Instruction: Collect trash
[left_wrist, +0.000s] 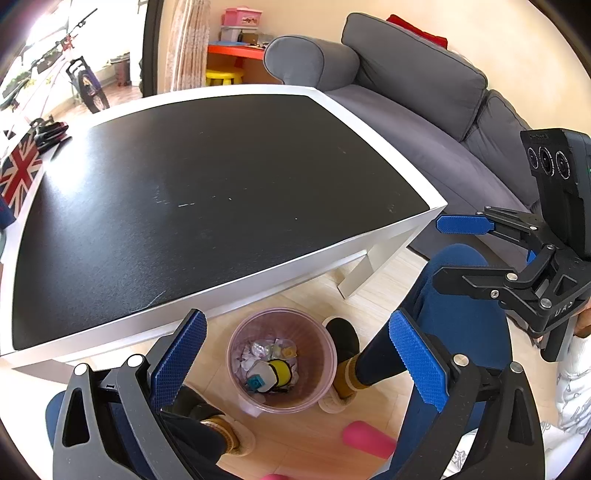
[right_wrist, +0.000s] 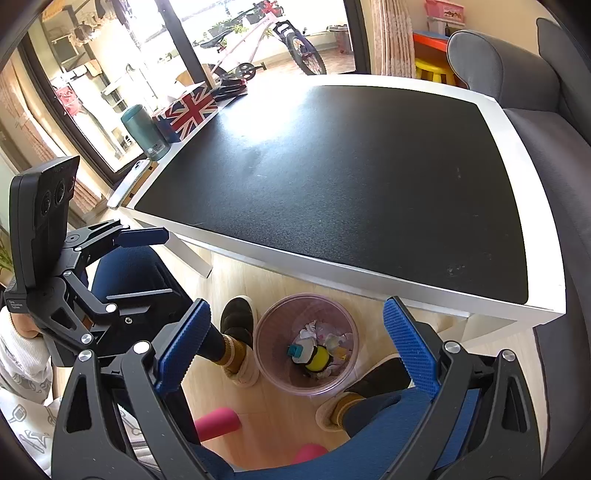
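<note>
Both claws spread wide, nothing held: left gripper, right gripper, ribbed blue pads. One translucent pink round bin on pale wood floor, lower centre, between two slippered feet; it holds crumpled wrappers and a yellow-white bottle. One matte black, white-edged table above it; grey fabric sofa upper right.

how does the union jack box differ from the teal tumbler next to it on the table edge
The union jack box is rectangular and covered in a red, white and blue flag pattern; the teal tumbler is a plain, single-coloured cylinder. The box sits low and long, while the tumbler stands upright and taller. The box lies further along the table edge, the tumbler nearer the corner. Both rest on the white border, off the black surface.
</note>
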